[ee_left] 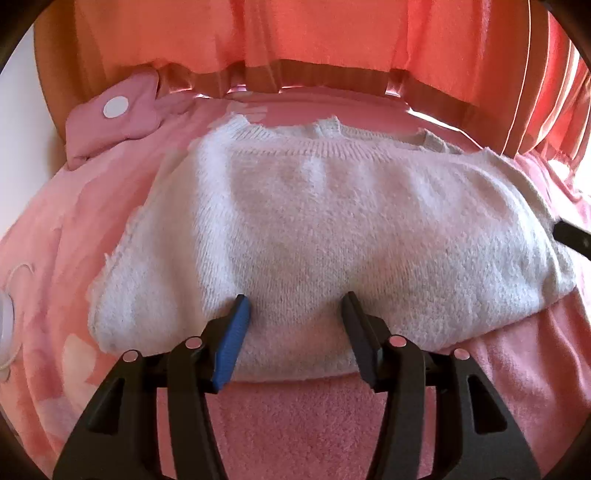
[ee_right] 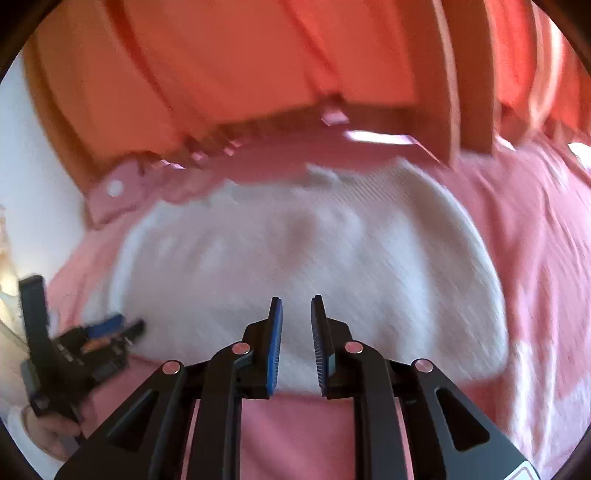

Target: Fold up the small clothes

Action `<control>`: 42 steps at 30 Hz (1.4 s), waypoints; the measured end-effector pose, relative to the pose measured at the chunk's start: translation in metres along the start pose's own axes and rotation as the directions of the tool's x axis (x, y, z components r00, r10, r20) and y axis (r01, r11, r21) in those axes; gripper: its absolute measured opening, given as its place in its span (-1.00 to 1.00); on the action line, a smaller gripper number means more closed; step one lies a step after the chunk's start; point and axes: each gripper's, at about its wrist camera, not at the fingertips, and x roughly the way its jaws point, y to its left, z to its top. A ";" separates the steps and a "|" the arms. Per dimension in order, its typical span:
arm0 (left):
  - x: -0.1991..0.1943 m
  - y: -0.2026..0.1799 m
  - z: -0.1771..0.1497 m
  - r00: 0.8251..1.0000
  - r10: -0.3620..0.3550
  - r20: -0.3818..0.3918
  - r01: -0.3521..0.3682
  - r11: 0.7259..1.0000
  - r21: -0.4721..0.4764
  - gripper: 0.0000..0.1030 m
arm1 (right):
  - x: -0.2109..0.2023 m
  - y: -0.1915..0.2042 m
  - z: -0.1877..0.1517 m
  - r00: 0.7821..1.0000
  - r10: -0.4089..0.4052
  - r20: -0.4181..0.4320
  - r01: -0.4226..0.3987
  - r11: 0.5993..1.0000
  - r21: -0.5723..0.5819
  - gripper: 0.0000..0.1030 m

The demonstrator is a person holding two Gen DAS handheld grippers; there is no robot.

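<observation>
Pink fleecy bed cover (ee_left: pixel 303 424), white knitted sweater (ee_left: pixel 314 229) flat on it (pink cushion (ee_left: pixel 110 118) beyond).

- The sweater (ee_left: pixel 314 221) is white fuzzy knit with a ribbed neckline.
- The blanket (ee_left: pixel 517 369) beneath is pink with paler pink patches.
- The pillow (ee_left: pixel 110 122) is pink with a white dot.
- The curtain (ee_left: pixel 295 33) glows orange-red.
- The left gripper (ee_left: pixel 295 301) is black with one blue pad; the other looks black, perhaps seen edge-on.
- The right gripper (ee_right: pixel 296 301) is black with blue pads.
</observation>
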 end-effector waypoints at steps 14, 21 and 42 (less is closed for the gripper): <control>0.001 0.000 0.001 1.000 -0.012 -0.001 0.012 1.000 -0.003 0.06 | 0.067 0.065 0.011 0.979 0.045 -0.200 -0.076 0.986 -0.151 -0.65; -0.002 0.006 0.002 0.999 -0.047 -0.004 0.046 0.999 -0.024 0.16 | 0.063 0.077 0.016 0.985 0.115 -0.125 -0.134 0.980 -0.149 -0.65; -0.005 0.134 -0.023 0.992 -0.102 0.075 0.126 0.742 -0.658 0.73 | 0.095 0.091 -0.002 0.983 0.030 -0.180 -0.062 0.982 -0.178 -0.65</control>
